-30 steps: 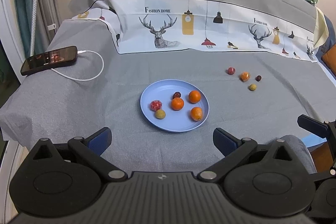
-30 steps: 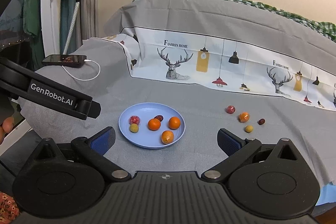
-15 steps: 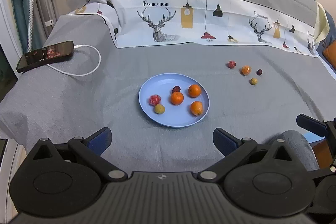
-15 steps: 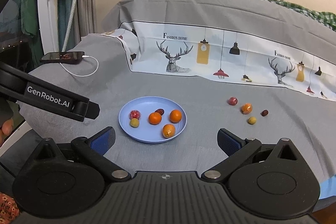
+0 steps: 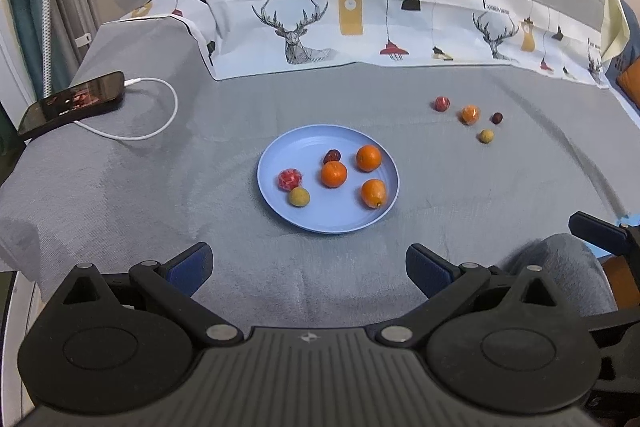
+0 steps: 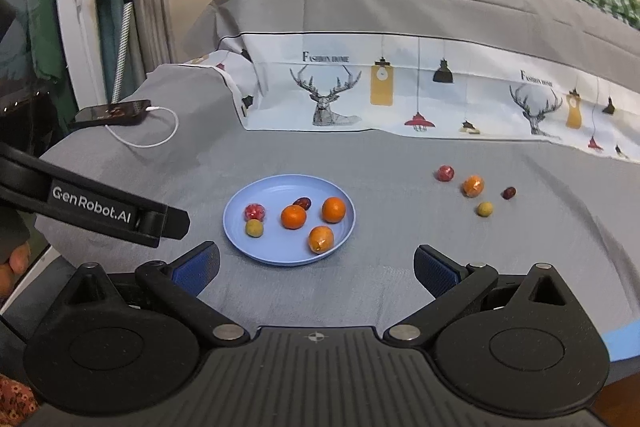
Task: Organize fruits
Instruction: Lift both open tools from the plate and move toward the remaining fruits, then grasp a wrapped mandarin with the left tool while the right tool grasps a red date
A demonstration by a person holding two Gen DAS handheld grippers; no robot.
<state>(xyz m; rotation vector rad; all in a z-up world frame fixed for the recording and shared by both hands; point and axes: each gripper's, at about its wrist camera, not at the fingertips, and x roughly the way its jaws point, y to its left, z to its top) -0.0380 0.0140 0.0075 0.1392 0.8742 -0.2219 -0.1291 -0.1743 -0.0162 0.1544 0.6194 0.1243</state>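
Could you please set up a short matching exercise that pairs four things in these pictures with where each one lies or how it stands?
Things:
1. blue plate
2. phone
3. dark red fruit
4. left gripper

Places or states:
A. loose on the grey cloth, right of the plate
B. open, holding nothing
C. plugged into a white cable, far left
D. holding six fruits, mid-cloth

Pairs: 1-D, 2-C, 3-A, 4-B
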